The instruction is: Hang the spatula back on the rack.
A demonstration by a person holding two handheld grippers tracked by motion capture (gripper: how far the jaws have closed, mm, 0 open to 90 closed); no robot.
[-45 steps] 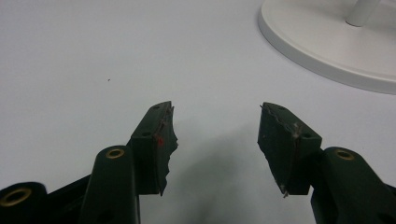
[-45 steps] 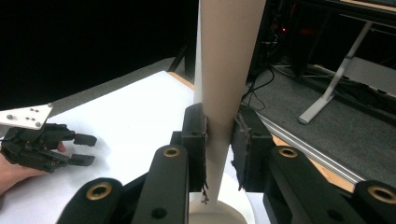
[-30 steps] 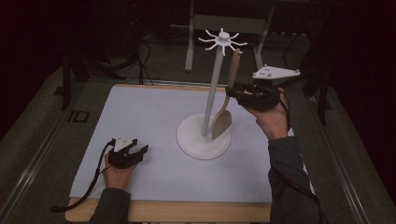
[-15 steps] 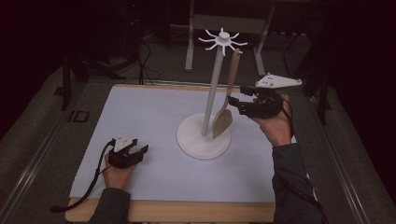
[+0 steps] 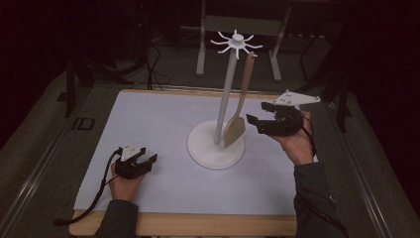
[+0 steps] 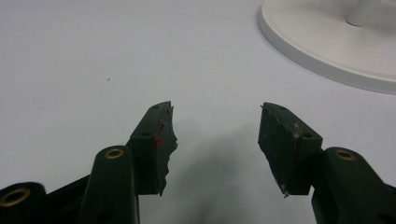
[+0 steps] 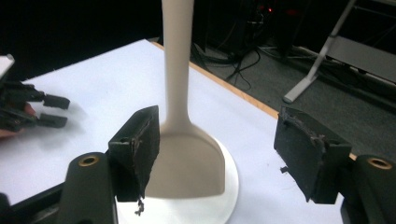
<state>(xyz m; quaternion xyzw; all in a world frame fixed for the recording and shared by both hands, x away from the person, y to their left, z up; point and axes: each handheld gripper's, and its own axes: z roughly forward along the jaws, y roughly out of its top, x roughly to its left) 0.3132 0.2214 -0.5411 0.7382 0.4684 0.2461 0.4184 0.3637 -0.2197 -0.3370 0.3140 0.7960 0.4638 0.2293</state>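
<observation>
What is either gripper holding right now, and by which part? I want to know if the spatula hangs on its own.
Nothing. The right gripper has just been opening, clear of the hanging spatula; the left gripper is open over the table.

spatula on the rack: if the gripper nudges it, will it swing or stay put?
Probably swings: the spatula hangs by its handle tip from a hook of the rack, blade free above the base. It looks stiff, likely wood, so it shouldn't flex. A hard nudge might unhook it.

A faint "ID" — the sole legible marking — sits on the floor [image 5: 81, 123] left of the table [image 5: 148, 114].
</observation>
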